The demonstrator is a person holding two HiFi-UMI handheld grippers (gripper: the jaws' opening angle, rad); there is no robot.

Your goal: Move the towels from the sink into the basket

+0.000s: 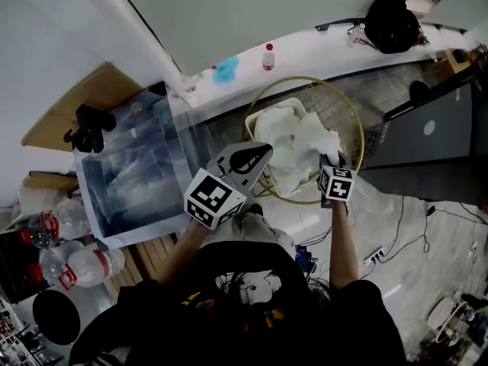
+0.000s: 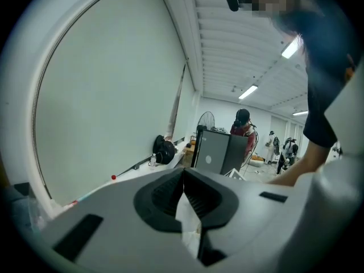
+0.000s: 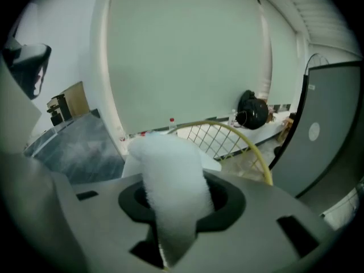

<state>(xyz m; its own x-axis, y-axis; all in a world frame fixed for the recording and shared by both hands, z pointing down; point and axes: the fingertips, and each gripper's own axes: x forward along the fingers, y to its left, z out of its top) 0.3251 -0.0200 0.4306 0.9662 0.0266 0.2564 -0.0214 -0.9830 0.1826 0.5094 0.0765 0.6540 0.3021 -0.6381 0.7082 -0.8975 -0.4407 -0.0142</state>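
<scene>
1. A white, fluffy terry towel (image 3: 170,181) is being gripped by the right gripper (image 1: 332,165). Its jaws are standing partly closed and pressing on the cloth, which is bulging up over the fingertips and trailing back between them.
2. The held towel is being hung over the near side of the round, yellow-rimmed wire basket (image 1: 305,79), just beside the heap of white towels (image 1: 293,139) already lying inside.
3. The step in hand is being judged as the drop. It is best done with the gripper brought low over the middle of the heap and the jaws opened wide, so that the looped pile is not being snagged on the pads. The gripper is then best drawn straight up, so that no cloth is being dragged back over the rim.
4. The left gripper (image 1: 259,152) is being held between sink and basket, pointing towards the basket. Its tips are lying together, and nothing recognisable is being held — only a pale sliver is showing behind them, too narrow to identify.
5. No towel is being made out in the stainless-steel sink (image 1: 130,181) at the left, so the task is being judged as nearly finished.
</scene>
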